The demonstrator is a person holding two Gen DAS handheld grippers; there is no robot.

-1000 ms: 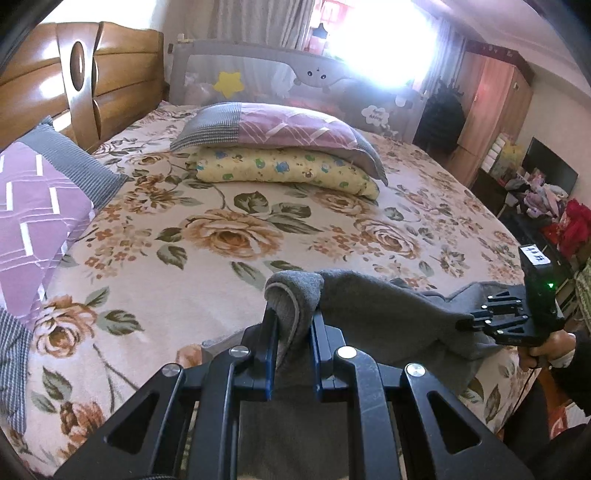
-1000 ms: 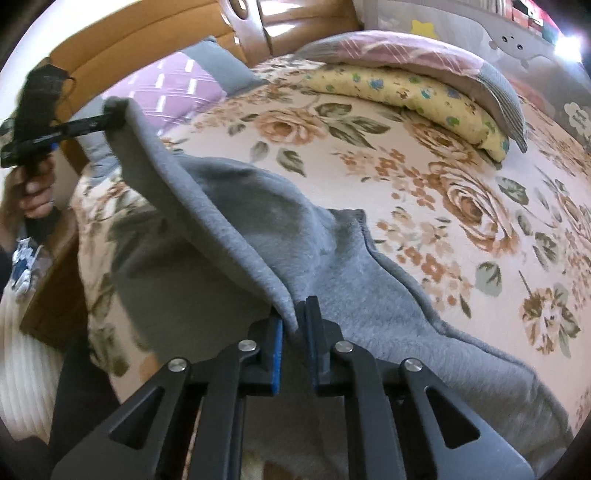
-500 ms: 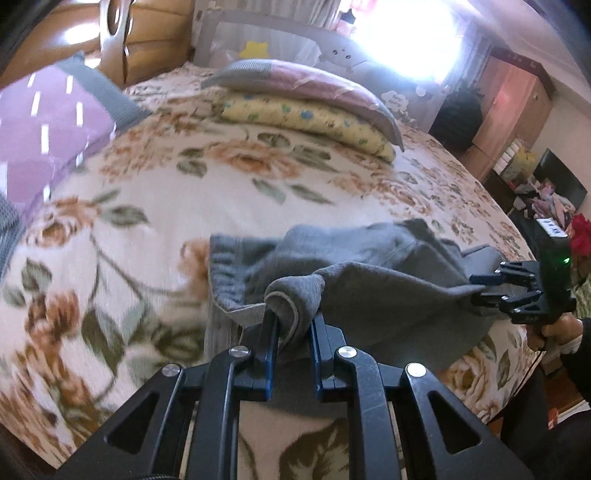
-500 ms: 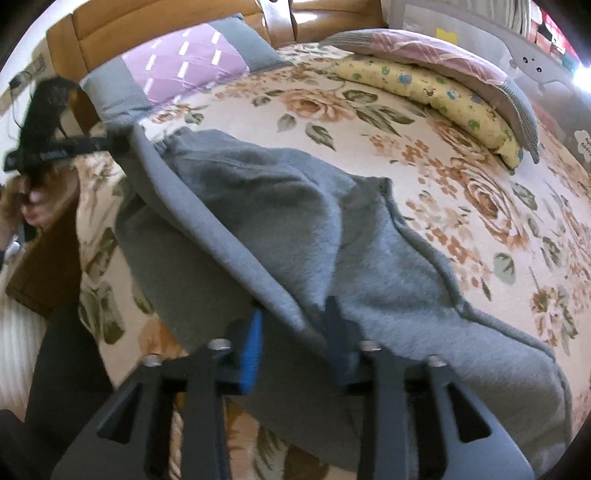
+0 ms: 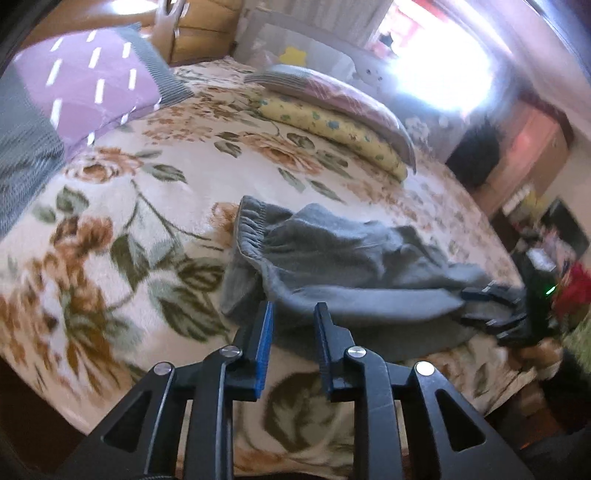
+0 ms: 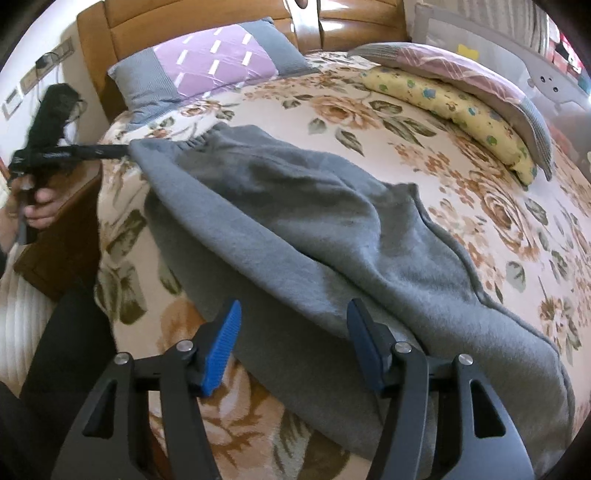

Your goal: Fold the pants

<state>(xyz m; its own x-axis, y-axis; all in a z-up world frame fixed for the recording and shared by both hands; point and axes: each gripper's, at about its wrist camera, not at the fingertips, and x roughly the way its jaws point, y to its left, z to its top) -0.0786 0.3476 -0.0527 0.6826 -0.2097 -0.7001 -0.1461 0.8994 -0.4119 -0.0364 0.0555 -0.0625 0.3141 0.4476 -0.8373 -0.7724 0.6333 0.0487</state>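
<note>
A: Pants [image 5: 354, 258], grey fleece, lay bunched on the floral bedspread [image 5: 147, 192] near its front edge in the left wrist view, elastic waistband toward the left. The left gripper [image 5: 293, 314] sat just before the near fold, jaws parting, blue pads clear of the cloth, though the fold's edge lay between the tips.

B: And the far end?

A: The right gripper [image 5: 491, 306] showed at the right edge, blurred, its fingers against the cloth there. A yellow pillow [image 5: 332, 127] with a pink one on it lay across the bed beyond; a purple pillow [image 5: 85, 81] at the upper left.

B: Right wrist view?

A: The pants [image 6: 314, 221] were folded lengthwise, spread from the waistband at upper left down to the lower right. The right gripper [image 6: 293, 325] stood wide, jaws opening, a fold of grey cloth between the pads but neither pressing on it. The left gripper [image 6: 110, 150] reached the waistband corner, a hand [image 6: 33, 203] behind it. Wooden headboard [image 6: 184, 22] at the back.
</note>
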